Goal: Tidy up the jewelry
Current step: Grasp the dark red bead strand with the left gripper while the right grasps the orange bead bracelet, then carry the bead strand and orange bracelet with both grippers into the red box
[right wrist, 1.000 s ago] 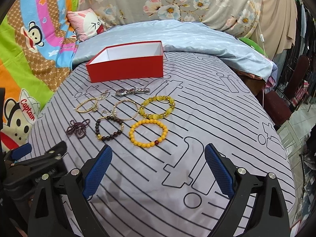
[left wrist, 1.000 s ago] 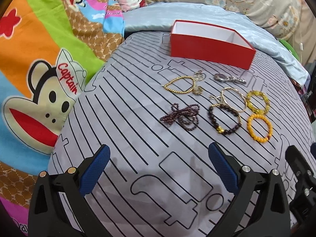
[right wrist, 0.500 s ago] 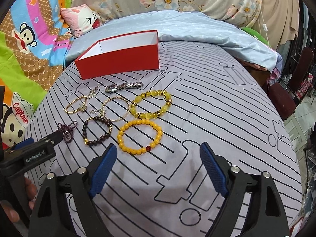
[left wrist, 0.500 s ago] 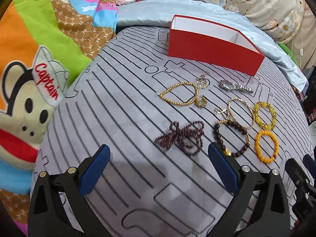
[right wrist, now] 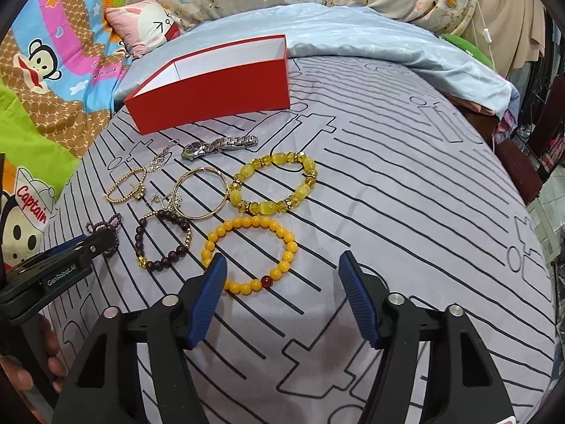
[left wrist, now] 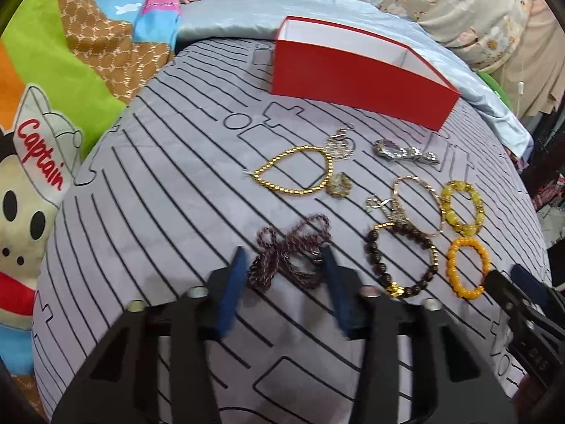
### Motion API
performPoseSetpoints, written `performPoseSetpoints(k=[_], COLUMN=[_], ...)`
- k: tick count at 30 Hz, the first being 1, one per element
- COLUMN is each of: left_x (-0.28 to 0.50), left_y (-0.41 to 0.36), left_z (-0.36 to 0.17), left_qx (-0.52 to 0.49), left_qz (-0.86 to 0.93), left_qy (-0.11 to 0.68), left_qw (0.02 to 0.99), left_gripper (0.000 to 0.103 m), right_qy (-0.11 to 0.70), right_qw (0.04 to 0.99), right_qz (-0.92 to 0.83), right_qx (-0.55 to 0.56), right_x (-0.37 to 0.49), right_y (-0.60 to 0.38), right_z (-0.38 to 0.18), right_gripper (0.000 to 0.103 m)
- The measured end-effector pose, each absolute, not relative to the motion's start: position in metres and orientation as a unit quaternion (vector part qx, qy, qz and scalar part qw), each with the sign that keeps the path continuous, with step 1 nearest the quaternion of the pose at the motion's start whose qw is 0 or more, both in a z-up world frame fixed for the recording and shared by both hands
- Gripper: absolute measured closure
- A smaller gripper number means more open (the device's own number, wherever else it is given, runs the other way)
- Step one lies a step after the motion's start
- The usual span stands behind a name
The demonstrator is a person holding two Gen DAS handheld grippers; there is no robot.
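Note:
Several pieces of jewelry lie on a grey striped bedsheet in front of an open red box, which also shows in the right wrist view. My left gripper is open, its blue fingers half closed around a tangled purple bead strand. My right gripper is open over the near edge of an orange bead bracelet. Beside it lie a dark brown bead bracelet, a yellow crystal bracelet, a thin gold bangle, a gold bead chain and a silver watch.
A light blue blanket lies behind the box. A cartoon monkey quilt covers the left side. A pink pillow sits at the back. The bed edge drops off at the right near a dark chair.
Both grippers have moved forward toward the jewelry. The left gripper's fingers have narrowed around the purple strand. The right gripper's fingers have narrowed and reached the orange bracelet.

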State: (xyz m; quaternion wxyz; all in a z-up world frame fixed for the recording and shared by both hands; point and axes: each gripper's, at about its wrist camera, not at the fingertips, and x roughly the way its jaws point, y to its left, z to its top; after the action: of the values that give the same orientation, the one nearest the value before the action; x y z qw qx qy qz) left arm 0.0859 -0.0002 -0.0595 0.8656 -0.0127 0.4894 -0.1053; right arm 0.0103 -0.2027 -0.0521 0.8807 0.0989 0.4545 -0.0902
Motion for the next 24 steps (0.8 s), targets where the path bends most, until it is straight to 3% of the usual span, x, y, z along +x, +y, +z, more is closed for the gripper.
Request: performPoseSetpoints(k=[1, 3, 11, 14, 15, 24], left_x=[0.086, 0.086, 0.081, 0.079, 0.078, 0.07], left_y=[-0.001, -0.001, 0.0, 0.001, 0.001, 0.004], left_z=[-0.06, -0.06, -0.053, -0.051, -0.05, -0.037], left_qx=[-0.013, -0.019, -0.031, -0.031, -0.032, -0.033], left_qz=[-0.108, -0.116, -0.131, -0.133, -0.134, -0.138], left_qy=[0.489, 0.489, 0.484, 0.484, 0.484, 0.472], left_qw=[0.865, 0.864, 0.864, 0.864, 0.864, 0.87], left_gripper=[0.082, 0.089, 0.094, 0.094, 0.094, 0.094], right_qy=[0.456, 0.461, 0.463, 0.462, 0.462, 0.453], right_qw=[0.88, 0.877, 0.878, 0.878, 0.878, 0.883], right_qz=[-0.089, -0.087, -0.09, -0.091, -0.089, -0.075], right_qx=[0.1, 0.102, 0.088, 0.083, 0.084, 0.101], right_x=[0.011, 0.014, 0.025, 0.026, 0.026, 0.019], right_y=[-0.203, -0.203, -0.203, -0.204, -0.205, -0.207], right_z=[-0.054, -0.058, -0.063, -0.064, -0.064, -0.055], right_gripper=[0.049, 0.055, 0.072, 0.084, 0.094, 0.096])
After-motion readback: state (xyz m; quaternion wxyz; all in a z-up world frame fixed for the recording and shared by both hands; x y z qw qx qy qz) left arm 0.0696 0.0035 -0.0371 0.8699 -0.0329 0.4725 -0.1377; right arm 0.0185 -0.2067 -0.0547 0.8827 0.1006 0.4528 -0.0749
